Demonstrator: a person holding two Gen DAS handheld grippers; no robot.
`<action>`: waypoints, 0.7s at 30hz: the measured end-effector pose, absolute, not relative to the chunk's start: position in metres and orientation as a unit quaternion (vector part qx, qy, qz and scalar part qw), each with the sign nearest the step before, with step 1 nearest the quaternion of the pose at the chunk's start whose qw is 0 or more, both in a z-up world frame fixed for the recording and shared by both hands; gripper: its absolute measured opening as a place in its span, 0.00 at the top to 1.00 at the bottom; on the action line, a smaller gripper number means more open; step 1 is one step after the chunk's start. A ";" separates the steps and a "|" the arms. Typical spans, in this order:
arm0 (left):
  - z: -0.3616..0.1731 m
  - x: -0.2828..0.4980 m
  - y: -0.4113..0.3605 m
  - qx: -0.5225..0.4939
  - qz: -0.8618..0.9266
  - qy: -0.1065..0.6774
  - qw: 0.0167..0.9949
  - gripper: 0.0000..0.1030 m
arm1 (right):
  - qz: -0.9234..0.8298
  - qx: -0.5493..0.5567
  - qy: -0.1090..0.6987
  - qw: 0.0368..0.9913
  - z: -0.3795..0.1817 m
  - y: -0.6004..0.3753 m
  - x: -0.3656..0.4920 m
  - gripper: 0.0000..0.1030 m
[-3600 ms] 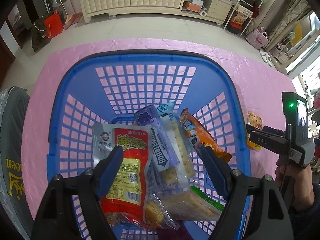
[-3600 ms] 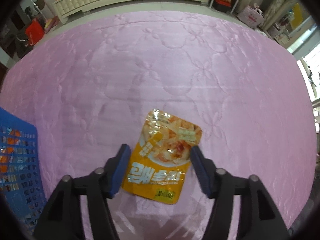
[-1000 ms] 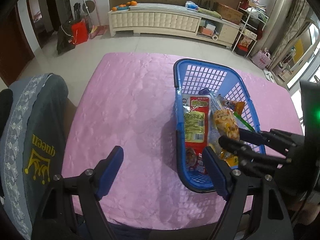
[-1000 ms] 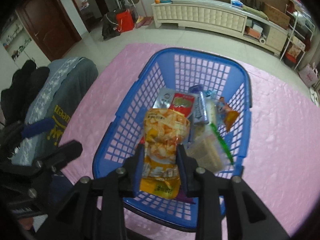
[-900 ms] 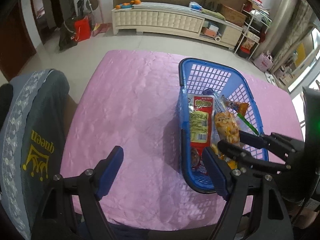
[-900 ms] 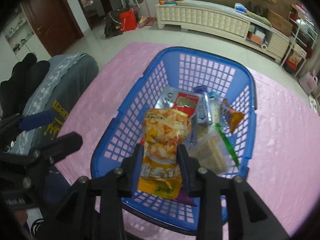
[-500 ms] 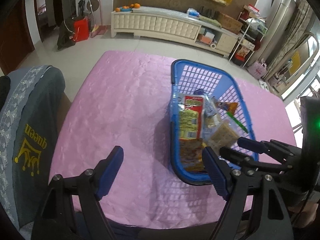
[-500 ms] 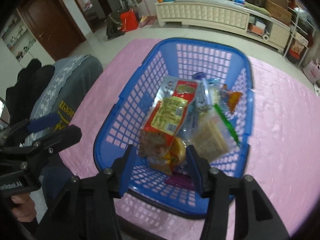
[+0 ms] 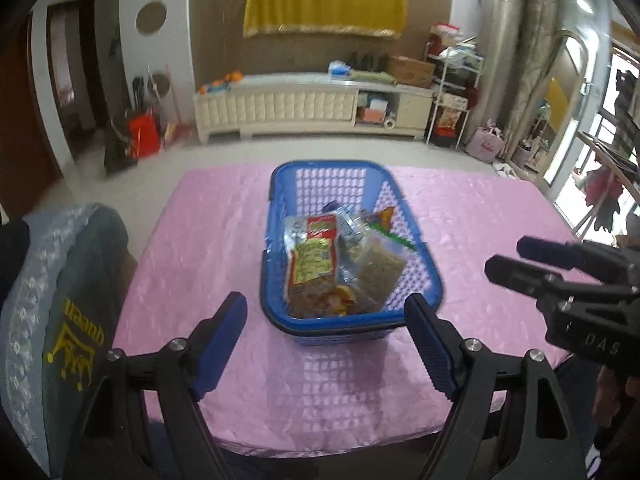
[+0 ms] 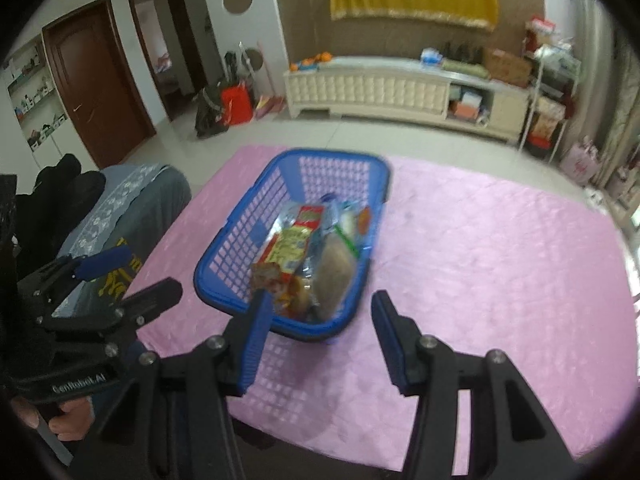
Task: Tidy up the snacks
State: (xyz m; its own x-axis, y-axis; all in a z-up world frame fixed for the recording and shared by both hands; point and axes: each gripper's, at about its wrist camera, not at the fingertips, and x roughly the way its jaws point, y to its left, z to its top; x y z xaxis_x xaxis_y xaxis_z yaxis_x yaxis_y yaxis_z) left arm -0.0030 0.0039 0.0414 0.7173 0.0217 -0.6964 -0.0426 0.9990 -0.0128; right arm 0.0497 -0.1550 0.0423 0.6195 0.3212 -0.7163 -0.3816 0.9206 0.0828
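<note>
A blue plastic basket (image 9: 352,325) stands on the pink tablecloth (image 9: 200,240). It holds a red-and-yellow packet (image 9: 314,256), a cracker pack (image 9: 380,272), an orange pouch (image 9: 338,300) at its near end, and other snacks behind. My left gripper (image 9: 324,304) hangs open in front of the basket, empty. In the right wrist view my right gripper (image 10: 320,298) is open and empty too, just short of the basket (image 10: 224,252), with the orange pouch (image 10: 280,284) lying inside. Each gripper shows in the other's view: the right gripper (image 9: 508,256) and the left gripper (image 10: 150,270).
A grey chair back with yellow lettering (image 9: 60,300) stands at the table's left side. The table's near edge (image 9: 320,446) is just below my grippers. A white cabinet (image 9: 300,108) and a red bag (image 9: 144,136) are on the floor beyond.
The right gripper let the orange pouch go into the basket and its jaws spread. Both grippers then pulled back and up, so the basket looks smaller and farther.
</note>
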 end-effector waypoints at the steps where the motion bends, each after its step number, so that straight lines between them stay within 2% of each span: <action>1: 0.045 -0.011 -0.003 -0.008 0.017 0.361 0.932 0.23 | 0.188 -0.044 0.380 0.905 0.045 -0.158 0.044 0.45; 8: 0.061 -0.052 -0.036 -0.010 -0.002 0.308 0.951 0.23 | 0.147 -0.056 0.322 0.934 0.061 -0.182 -0.004 0.45; 11: 0.073 -0.071 -0.048 -0.005 0.006 0.257 0.966 0.23 | 0.130 -0.064 0.292 0.946 0.068 -0.189 -0.025 0.44; 13: 0.078 -0.079 -0.058 0.005 0.014 0.234 0.972 0.23 | 0.135 -0.051 0.285 0.948 0.070 -0.196 -0.032 0.34; 15: 0.080 -0.084 -0.062 0.010 0.014 0.227 0.974 0.23 | 0.125 -0.034 0.274 0.953 0.071 -0.207 -0.041 0.15; 17: 0.079 -0.087 -0.065 0.010 0.003 0.227 0.974 0.17 | 0.116 -0.029 0.269 0.956 0.069 -0.213 -0.048 0.04; 19: 0.078 -0.092 -0.068 0.001 0.001 0.223 0.975 0.14 | 0.109 -0.029 0.274 0.955 0.065 -0.217 -0.053 0.00; 21: 0.076 -0.097 -0.070 -0.006 0.004 0.213 0.977 0.02 | 0.098 -0.021 0.270 0.958 0.059 -0.223 -0.058 0.00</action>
State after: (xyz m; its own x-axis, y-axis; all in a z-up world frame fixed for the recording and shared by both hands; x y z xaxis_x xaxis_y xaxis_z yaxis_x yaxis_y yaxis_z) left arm -0.0965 -0.0697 0.0763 0.9094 0.0060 -0.4158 -0.0107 0.9999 -0.0091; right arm -0.0581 -0.2228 0.0593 0.8349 0.1767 -0.5212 -0.1999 0.9797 0.0120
